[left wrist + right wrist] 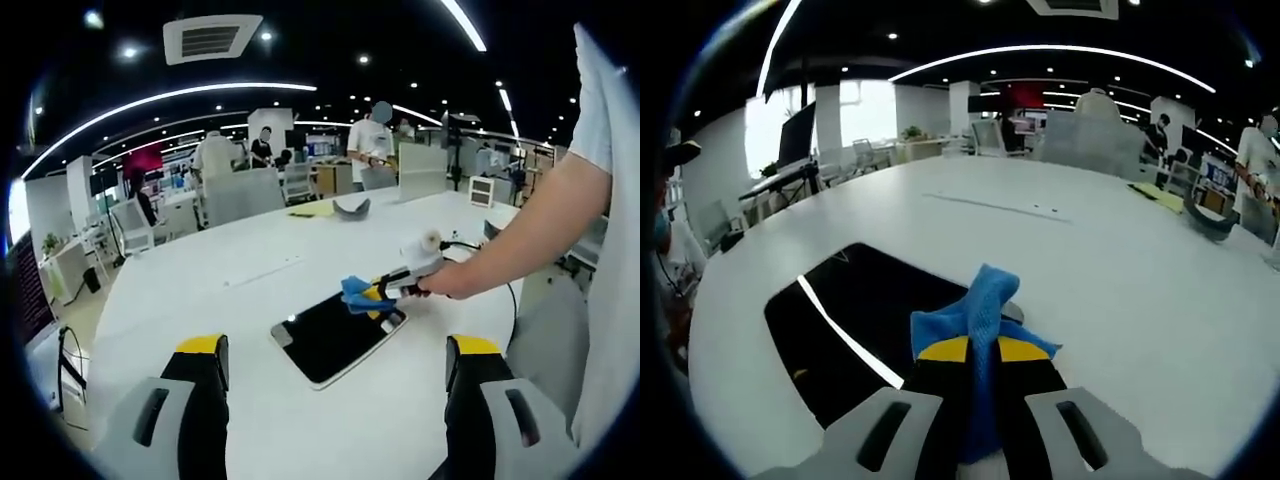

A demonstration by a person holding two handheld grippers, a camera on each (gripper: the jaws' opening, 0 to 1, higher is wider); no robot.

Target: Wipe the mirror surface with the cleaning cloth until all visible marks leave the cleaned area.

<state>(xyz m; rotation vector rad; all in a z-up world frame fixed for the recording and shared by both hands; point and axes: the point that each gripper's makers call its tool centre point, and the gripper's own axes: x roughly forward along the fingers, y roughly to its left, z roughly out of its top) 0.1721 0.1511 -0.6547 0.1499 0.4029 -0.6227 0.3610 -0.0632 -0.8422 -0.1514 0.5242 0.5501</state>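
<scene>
Already the right gripper (pixel 983 372), clenched on the cleaning cloth (pixel 975 310), sits at the mirror's (pixel 855 330) near corner, its long axis running away leftward; the left gripper (pixel 340 360) hangs released, well short of the mirror.

The room was evenly and brightly lit from above by long curved ceiling light strips (pixel 190 95) and small round spotlights, against a dark ceiling. The white worktop (pixel 250 270) was washed out, nearly without texture. The mirror (pixel 855 320) looked black and carried a thin bright streak of reflected strip light. A window (pixel 865 110) beyond the worktop was blown out. Fisheye bending curved straight lines towards the edges, and distant people were soft and small.
</scene>
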